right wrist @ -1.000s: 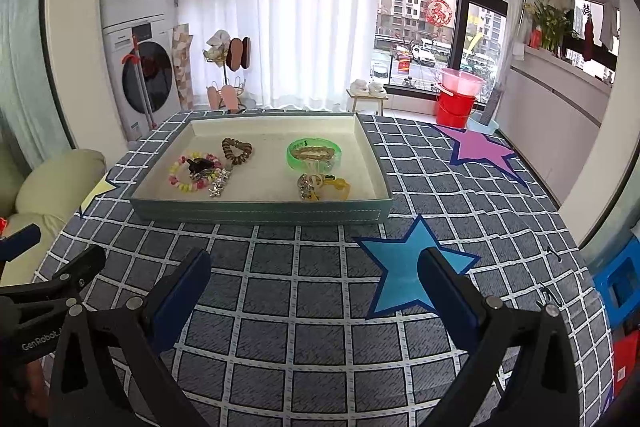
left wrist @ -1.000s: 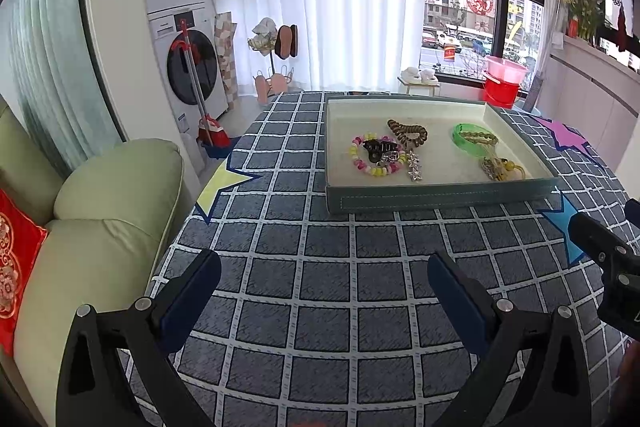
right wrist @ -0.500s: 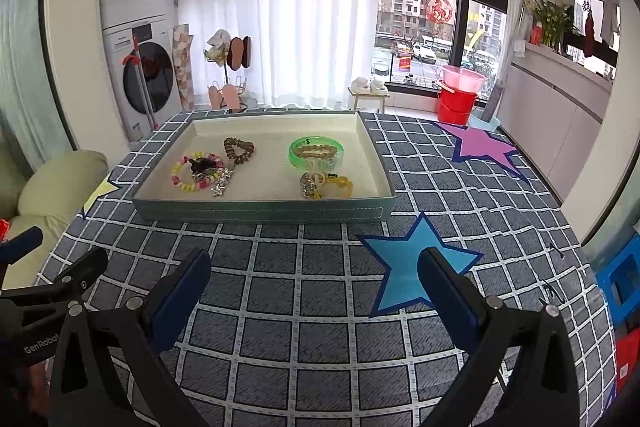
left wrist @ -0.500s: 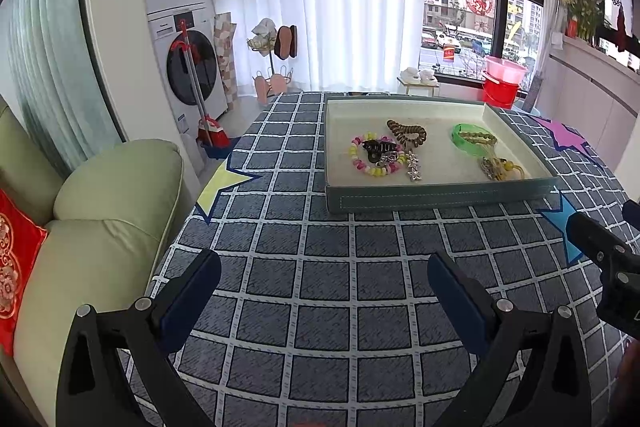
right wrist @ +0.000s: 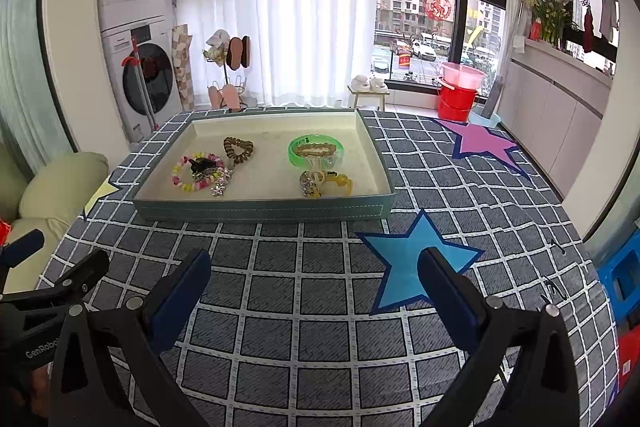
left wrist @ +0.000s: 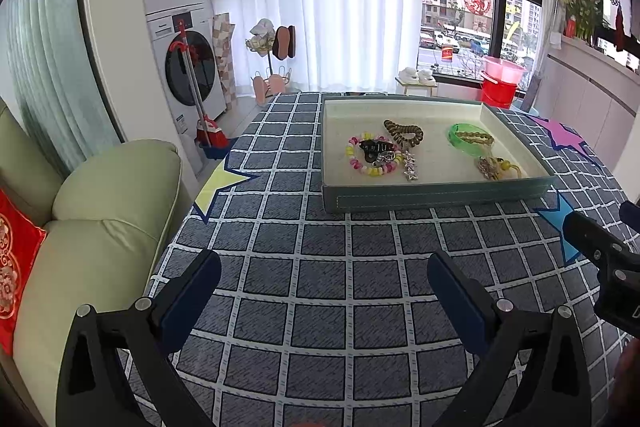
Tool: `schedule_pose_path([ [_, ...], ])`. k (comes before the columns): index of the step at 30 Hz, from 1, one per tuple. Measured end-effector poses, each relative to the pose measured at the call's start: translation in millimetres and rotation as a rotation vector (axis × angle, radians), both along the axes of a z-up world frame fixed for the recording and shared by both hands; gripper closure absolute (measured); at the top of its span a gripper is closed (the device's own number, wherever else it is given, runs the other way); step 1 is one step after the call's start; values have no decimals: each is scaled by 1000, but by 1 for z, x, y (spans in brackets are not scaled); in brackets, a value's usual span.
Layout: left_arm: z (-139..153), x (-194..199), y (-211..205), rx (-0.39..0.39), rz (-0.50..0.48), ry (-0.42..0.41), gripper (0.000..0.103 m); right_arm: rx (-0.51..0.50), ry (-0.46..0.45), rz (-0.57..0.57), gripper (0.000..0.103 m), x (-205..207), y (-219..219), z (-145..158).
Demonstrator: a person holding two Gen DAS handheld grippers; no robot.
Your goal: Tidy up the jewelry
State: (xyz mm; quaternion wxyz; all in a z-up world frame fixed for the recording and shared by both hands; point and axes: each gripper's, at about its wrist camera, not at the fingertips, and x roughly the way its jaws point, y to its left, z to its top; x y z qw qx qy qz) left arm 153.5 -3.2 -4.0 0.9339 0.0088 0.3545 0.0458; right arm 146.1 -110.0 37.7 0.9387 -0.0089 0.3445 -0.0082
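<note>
A grey-green tray (left wrist: 436,193) (right wrist: 260,209) with a cream floor stands at the far side of the checked cloth. Inside lie a pastel bead bracelet (left wrist: 370,157) (right wrist: 196,173) with a black clip, a brown coil hair tie (left wrist: 404,133) (right wrist: 239,149), silver star charms (left wrist: 410,167) (right wrist: 219,187), a green bangle (left wrist: 470,139) (right wrist: 316,151) and a yellow-gold tangle (left wrist: 496,167) (right wrist: 324,183). My left gripper (left wrist: 324,295) and right gripper (right wrist: 316,291) both hang open over the cloth, well short of the tray, holding nothing.
A pale green sofa (left wrist: 100,227) with a red cushion (left wrist: 16,275) borders the table's left edge. Blue (right wrist: 416,263), purple (right wrist: 480,143) and yellow (left wrist: 224,187) stars are printed on the cloth. Stacked washing machines (left wrist: 180,39) and a red bucket (right wrist: 458,99) stand beyond the table.
Both grippers have drifted very slightly; the tray sits a touch nearer in the right wrist view. The jaws and the jewelry have not changed.
</note>
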Motion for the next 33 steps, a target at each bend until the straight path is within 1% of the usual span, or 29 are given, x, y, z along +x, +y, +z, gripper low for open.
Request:
schedule_pose_path([
  [33,-2,-1,0,1,-5,10,0,5,0,1,0,0,0,0],
])
